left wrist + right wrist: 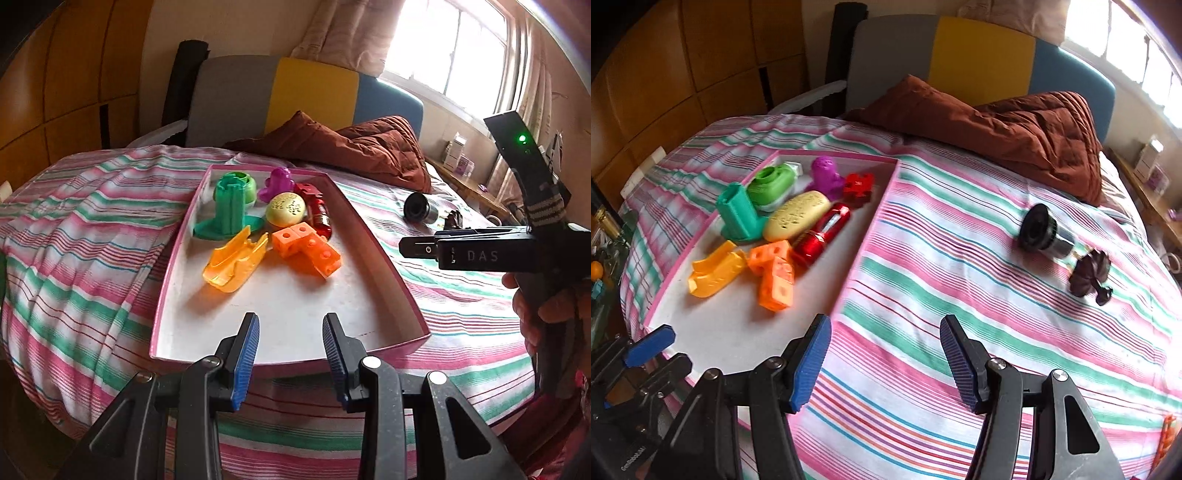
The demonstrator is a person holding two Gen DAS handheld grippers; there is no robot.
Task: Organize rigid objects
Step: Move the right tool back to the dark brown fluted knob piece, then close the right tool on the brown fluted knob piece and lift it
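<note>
Both grippers, left (pixel 290 350) and right (pixel 886 363), spread, empty. Toys in tray (pixel 866 236); black lens (pixel 1043 230), dark figurine (pixel 1087 275) at 1 o'clock, maybe roll-prone on bedsheet.

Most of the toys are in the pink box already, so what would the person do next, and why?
Probably carry the right tool, open and empty, toward the black cylinder on the striped bedspread. It and the small dark piece beside it are still outside the pink box.
</note>
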